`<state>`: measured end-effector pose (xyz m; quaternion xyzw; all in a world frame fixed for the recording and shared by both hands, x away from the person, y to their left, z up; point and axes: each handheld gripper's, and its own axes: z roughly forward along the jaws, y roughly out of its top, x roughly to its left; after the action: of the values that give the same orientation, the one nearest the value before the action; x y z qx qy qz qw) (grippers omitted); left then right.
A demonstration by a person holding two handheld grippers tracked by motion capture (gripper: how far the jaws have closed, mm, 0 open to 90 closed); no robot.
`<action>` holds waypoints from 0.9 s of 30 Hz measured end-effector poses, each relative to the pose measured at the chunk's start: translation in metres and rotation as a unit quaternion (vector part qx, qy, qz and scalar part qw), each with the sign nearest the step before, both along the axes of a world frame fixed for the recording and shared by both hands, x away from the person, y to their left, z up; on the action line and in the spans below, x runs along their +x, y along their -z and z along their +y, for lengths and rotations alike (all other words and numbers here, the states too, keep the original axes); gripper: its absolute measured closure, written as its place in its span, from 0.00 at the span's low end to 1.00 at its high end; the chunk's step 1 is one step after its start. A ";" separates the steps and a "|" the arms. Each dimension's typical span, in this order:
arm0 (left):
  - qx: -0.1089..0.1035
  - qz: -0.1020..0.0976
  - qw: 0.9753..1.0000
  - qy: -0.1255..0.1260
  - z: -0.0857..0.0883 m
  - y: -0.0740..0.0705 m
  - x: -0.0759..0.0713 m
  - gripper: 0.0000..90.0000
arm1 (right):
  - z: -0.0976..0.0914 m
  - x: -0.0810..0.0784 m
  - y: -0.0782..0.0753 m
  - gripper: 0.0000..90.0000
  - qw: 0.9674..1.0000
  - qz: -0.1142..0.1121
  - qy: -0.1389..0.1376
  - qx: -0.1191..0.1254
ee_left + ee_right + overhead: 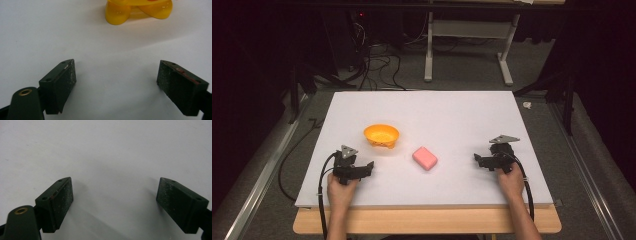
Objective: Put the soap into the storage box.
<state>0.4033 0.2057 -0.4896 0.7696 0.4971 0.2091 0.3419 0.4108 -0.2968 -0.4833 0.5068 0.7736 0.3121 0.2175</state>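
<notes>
From the high view, a white board [432, 120] lies on the table, and the person's hands come in from the bottom edge. The left gripper [371, 166] rests low on the board near its front left corner, the right gripper [476, 158] near the front right. Between them, well apart from both, lies a pink soap-like block [425, 158]. An orange bowl [381, 135] stands behind and left of the block, nearer the left gripper. At this size the jaws are small and dark — how far they stand apart is hard to read here. The room behind is dim; only cables and a table frame [467, 45] can be made out.

In the left gripper view, the two black jaws are spread wide with bare white board between them, gripping nothing. At the top edge the orange bowl [140, 11] is cut off — only its feet and underside show, and its inside is hidden.

In the right gripper view, the jaws are likewise spread wide over plain white board, with nothing between them. The right jaw's far end runs out of the frame at the lower corner.
</notes>
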 end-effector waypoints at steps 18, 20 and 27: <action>0.001 0.003 1.000 0.000 0.000 -0.001 0.001 0.18 | 0.000 0.000 0.000 0.16 1.000 0.000 0.000 0.000; 0.002 0.003 1.000 0.000 0.000 -0.001 0.001 0.18 | 0.000 0.000 0.000 0.16 1.000 0.000 0.000 0.000; 0.005 0.005 1.000 0.000 -0.001 -0.001 0.001 0.18 | 0.000 0.000 0.000 0.16 1.000 0.000 0.000 0.000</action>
<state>0.4046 0.2047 -0.4881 0.7724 0.4977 0.2073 0.3358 0.4108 -0.2968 -0.4832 0.5070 0.7736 0.3116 0.2176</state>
